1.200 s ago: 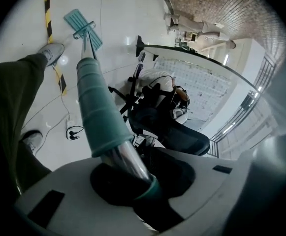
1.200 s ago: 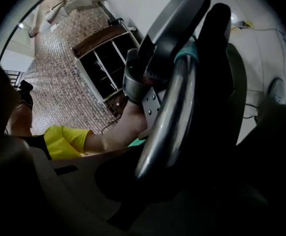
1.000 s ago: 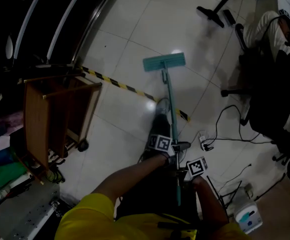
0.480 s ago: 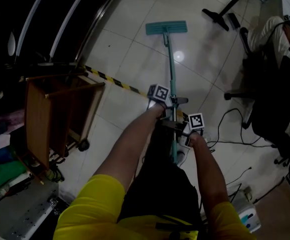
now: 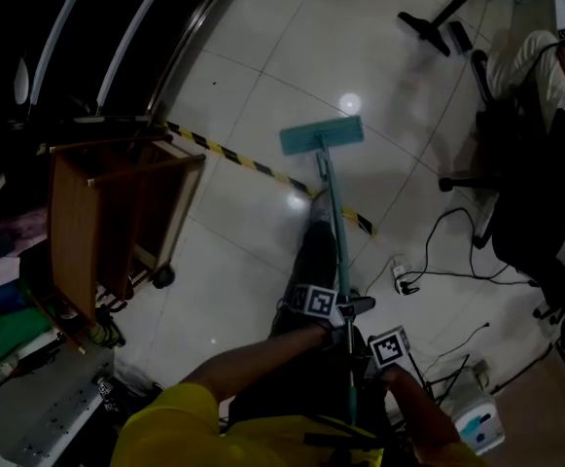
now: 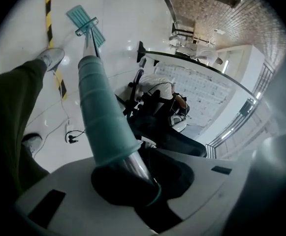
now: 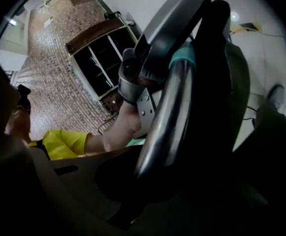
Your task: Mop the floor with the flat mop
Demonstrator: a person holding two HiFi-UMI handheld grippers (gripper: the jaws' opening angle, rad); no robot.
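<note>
Left gripper, jaws closing around the long teal mop handle; right gripper clamped on it. Keep the flat teal mop head flush against the white tiled floor.

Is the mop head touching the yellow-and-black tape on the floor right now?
Apart. The head view shows the mop head lying past the striped tape, with bare tile between them; only the mop handle crosses it.
</note>
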